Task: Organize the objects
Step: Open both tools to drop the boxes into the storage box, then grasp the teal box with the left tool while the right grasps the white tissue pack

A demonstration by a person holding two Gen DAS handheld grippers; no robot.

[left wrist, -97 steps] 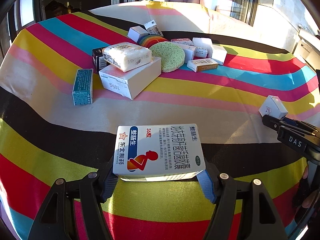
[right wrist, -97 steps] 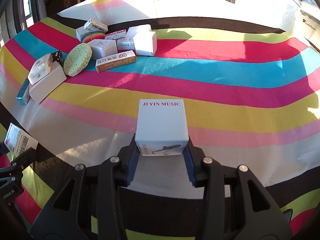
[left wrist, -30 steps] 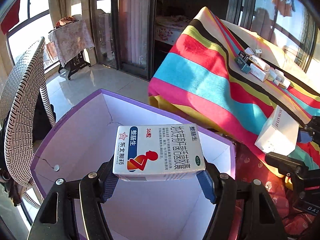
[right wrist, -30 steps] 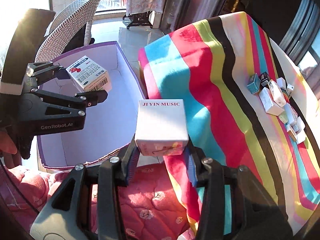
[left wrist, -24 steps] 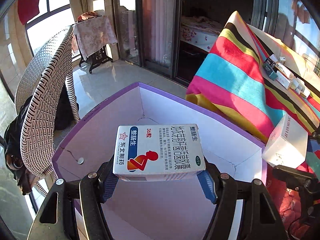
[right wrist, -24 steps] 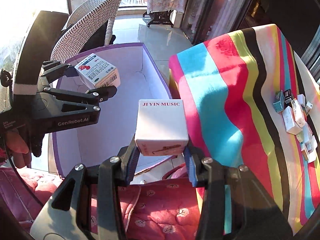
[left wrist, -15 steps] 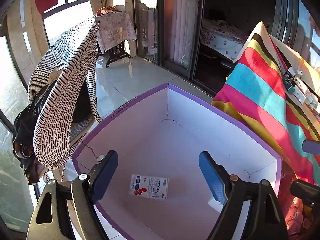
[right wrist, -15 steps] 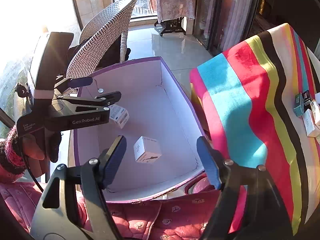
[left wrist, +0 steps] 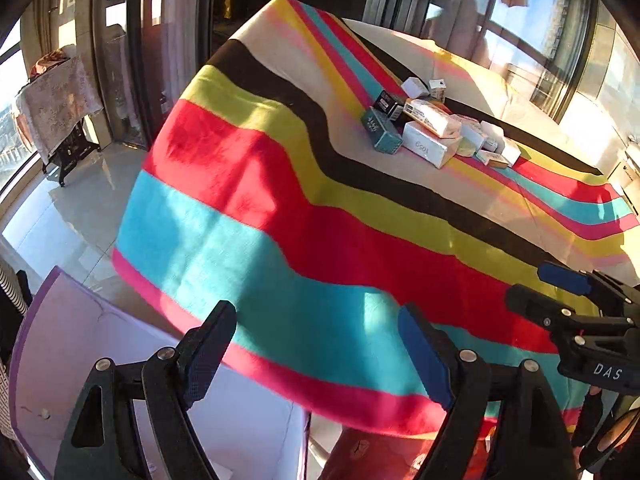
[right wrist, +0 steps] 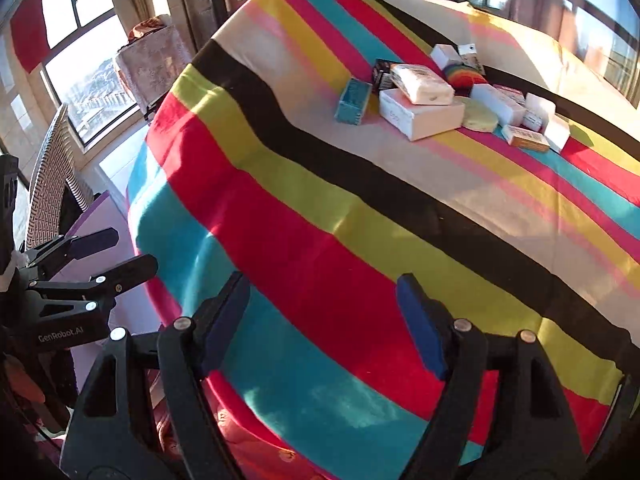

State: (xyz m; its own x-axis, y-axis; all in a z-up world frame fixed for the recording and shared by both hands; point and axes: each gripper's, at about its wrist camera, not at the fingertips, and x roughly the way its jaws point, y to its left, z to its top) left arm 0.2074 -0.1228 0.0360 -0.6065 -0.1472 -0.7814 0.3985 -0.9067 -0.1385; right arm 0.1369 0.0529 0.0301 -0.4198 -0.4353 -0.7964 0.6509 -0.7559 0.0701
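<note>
Both pairs of our fingers stand wide with nothing between them: the left gripper [left wrist: 316, 348] above the striped blanket's [left wrist: 280, 208] hanging edge beside the purple-rimmed box [left wrist: 52, 344], the right gripper [right wrist: 324, 320] over the blanket. Well ahead on the bench, the cluster of small boxes [right wrist: 448, 100] sits together, a teal carton [right wrist: 354, 102] at its near-left edge.

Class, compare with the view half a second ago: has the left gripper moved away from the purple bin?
Yes. The left gripper, empty and open, has swung from over the purple bin towards the striped table; the bin now sits at lower left.
</note>
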